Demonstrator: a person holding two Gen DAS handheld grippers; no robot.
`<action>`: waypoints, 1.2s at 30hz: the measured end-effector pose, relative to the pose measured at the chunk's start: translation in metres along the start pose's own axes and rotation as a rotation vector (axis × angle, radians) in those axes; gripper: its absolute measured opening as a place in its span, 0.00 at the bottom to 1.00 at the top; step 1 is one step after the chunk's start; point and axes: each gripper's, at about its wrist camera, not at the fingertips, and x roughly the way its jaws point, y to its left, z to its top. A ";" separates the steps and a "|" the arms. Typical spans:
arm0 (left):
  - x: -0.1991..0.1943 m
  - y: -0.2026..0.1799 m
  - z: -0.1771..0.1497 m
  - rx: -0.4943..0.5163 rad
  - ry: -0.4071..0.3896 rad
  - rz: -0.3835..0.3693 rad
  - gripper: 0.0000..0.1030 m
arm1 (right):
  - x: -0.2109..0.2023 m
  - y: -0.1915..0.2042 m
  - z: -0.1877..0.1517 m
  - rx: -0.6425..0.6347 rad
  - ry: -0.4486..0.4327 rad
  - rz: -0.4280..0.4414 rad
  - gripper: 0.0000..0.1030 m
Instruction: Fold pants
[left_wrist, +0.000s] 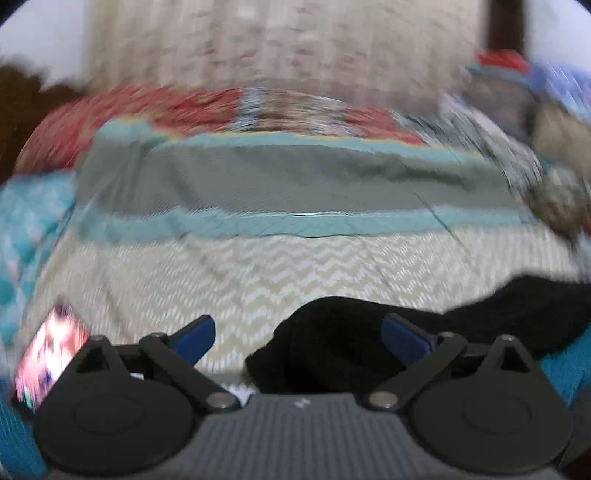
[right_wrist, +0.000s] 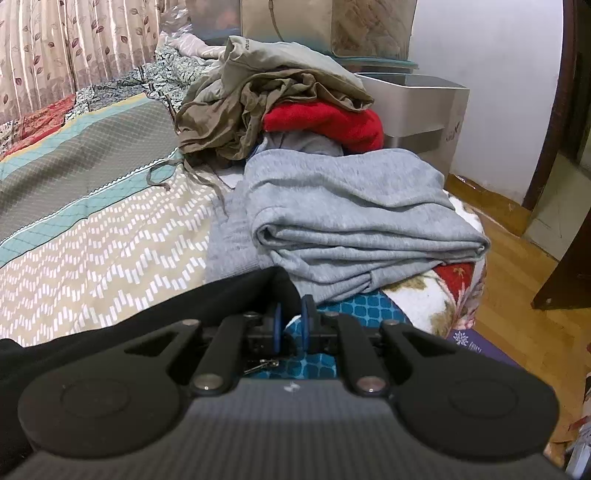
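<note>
Black pants (left_wrist: 343, 354) lie on the bed (left_wrist: 258, 266), and the fold looks only partly done. In the left wrist view, which is badly blurred, the dark cloth sits bunched at about 5 o'clock, low in the picture, with a strip running off toward 3 o'clock. The left tool (left_wrist: 297, 334) stands wide open; one blue pad is over the patterned bedspread and the other over the black cloth, and neither presses on anything, so this side holds nothing. A lit phone (left_wrist: 51, 354) lies at about 8 o'clock, near the edge.

In the right wrist view the pants (right_wrist: 155, 314) spread from the centre toward 8 o'clock. The right tool (right_wrist: 291, 326) is nearly closed, its blue pads close together at the edge of the black cloth. It appears to pinch a corner, though the cloth between the pads is hard to make out.

At 12 to 1 o'clock a grey garment (right_wrist: 354, 221) lies neatly folded, and behind it a heap of unfolded clothes (right_wrist: 266, 110) waits, olive and red among them.

Judging from this, the black pair is mid-fold: one end is let go, the other probably held. Whether the legs are already doubled cannot be told. Flattening and the last folds seem left to do.
</note>
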 end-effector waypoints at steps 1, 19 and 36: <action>0.008 -0.007 0.007 0.057 0.009 -0.011 0.98 | 0.000 0.000 0.000 0.002 0.001 -0.001 0.14; 0.157 -0.054 0.010 0.507 0.342 -0.252 0.11 | -0.016 -0.003 0.020 -0.020 -0.049 0.030 0.06; 0.043 -0.017 0.026 0.057 -0.052 -0.078 0.07 | -0.025 -0.055 -0.042 0.550 0.276 0.440 0.45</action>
